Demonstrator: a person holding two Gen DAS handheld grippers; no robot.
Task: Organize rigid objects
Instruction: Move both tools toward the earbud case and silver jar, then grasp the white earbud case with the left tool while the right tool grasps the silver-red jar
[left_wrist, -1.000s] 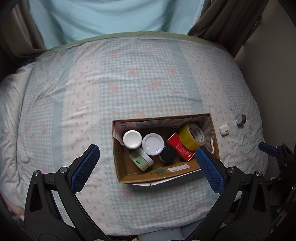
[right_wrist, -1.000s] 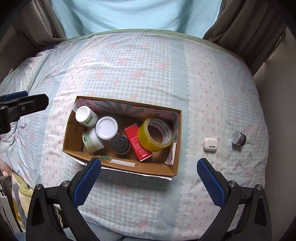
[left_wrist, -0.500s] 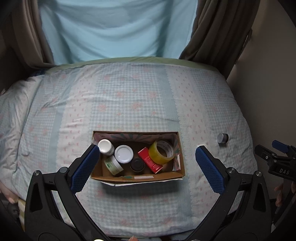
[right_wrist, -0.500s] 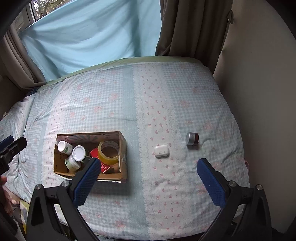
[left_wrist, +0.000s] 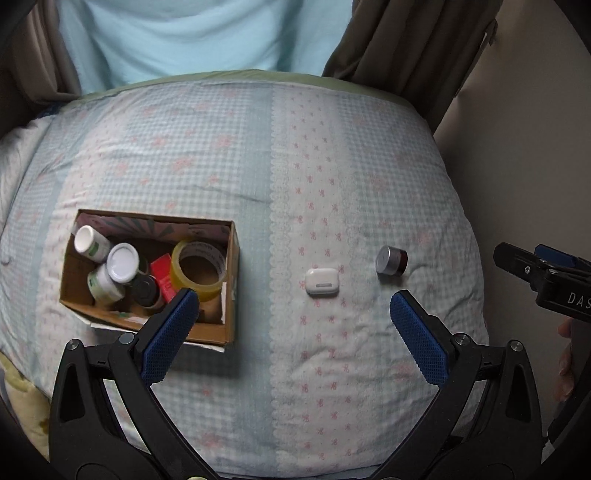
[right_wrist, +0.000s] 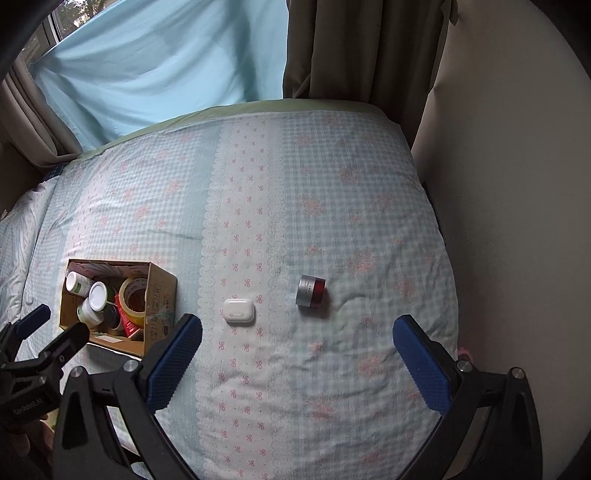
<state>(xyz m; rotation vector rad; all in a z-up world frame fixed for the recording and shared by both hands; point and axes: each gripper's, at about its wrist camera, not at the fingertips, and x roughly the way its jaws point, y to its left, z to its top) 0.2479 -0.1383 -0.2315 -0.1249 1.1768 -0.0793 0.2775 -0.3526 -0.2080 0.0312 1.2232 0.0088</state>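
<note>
Cardboard box (left_wrist: 229, 266): holds jars, tape roll
White case (left_wrist: 322, 281): on bed (left_wrist: 229, 147)
Left tool (left_wrist: 293, 310): spread apart, empty
Right tool (right_wrist: 297, 330): spread apart, empty

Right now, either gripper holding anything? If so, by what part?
Nothing held. The left gripper and right gripper both have open, empty jaws above the quilt.

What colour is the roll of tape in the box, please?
The tape roll is translucent yellow, clearest in the left wrist view.
</note>
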